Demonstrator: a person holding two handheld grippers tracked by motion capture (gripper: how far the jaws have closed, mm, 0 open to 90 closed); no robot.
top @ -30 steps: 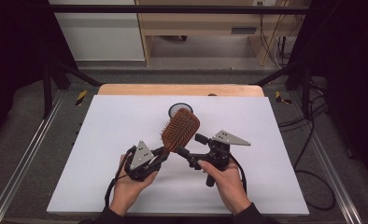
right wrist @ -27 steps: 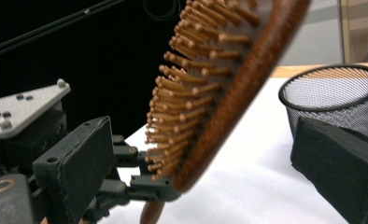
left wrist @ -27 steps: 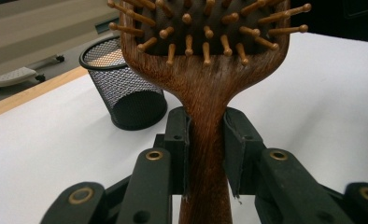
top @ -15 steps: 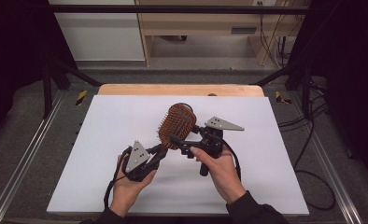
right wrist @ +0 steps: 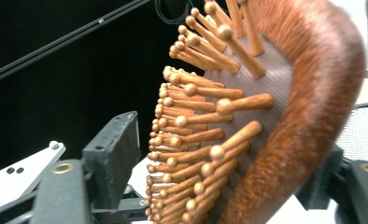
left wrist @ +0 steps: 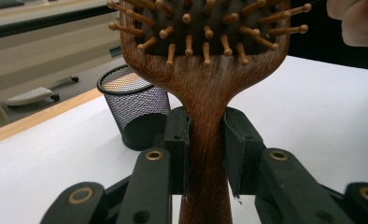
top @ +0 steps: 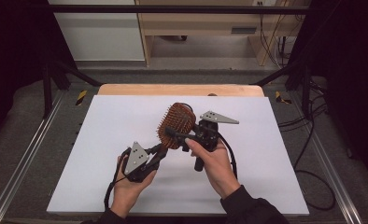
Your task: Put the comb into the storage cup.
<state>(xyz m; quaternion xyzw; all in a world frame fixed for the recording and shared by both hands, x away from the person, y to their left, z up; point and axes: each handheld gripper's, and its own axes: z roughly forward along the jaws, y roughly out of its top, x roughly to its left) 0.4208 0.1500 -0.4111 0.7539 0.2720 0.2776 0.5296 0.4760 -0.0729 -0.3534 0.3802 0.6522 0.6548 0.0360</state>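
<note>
Brush [top: 176,125] stands lifted off the table [top: 266,154], just before the mesh cup [left wrist: 134,112]; left gripper [top: 150,156] clamps its handle to steady it. Right gripper [top: 176,134] has just been closing around the head, bristle-side jaw apparently not yet pressing, probably to take over.

Left gripper [top: 156,151] fingers [left wrist: 180,140] are clamped tight; right gripper [top: 173,133] fingers [right wrist: 114,154], just been closing, stand apart, both hands raised.

Red-brown wood hairbrush [top: 176,124] w/ tan pins, black mesh cup [left wrist: 134,112], white table [top: 275,154].
</note>
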